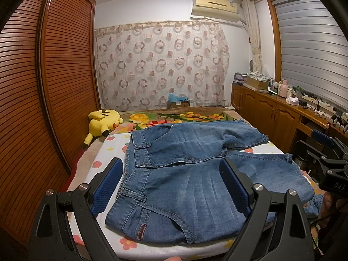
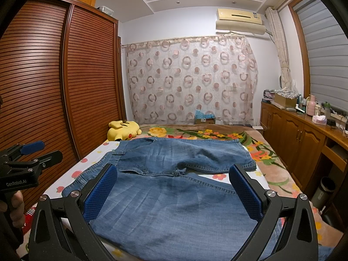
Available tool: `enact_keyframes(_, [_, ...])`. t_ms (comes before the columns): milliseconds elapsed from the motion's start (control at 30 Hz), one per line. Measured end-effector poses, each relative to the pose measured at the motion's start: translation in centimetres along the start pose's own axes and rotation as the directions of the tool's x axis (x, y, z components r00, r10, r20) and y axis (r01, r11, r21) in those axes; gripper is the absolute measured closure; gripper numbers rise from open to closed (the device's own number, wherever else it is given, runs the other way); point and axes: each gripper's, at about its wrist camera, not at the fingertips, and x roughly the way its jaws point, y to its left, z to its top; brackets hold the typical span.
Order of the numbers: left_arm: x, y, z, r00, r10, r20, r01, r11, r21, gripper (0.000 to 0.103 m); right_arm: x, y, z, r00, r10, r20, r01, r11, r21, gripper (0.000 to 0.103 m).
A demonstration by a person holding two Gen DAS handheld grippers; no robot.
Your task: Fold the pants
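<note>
Here, two open tools [image 1: 171, 187] [image 2: 174, 193] flank one pair of jeans [image 1: 184, 174].

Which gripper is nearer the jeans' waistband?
Left. The left gripper hovers open by the waistband; the right gripper hovers open over the leg end.

The left gripper [image 1: 171, 182] is held level with its jaws spread wide (nothing between the blue pads); the right gripper [image 2: 174, 190] is likewise spread, empty, alongside.
</note>
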Motion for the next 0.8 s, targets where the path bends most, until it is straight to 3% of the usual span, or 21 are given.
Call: enact_keyframes(800, [-0.08, -0.03, -0.04, 1.000, 0.002, 0.006, -0.002, 1.000, 0.001, 0.012, -0.21, 0.07, 0.23, 1.000, 0.002, 0.000, -0.002, 1.000, 0.000, 0.001])
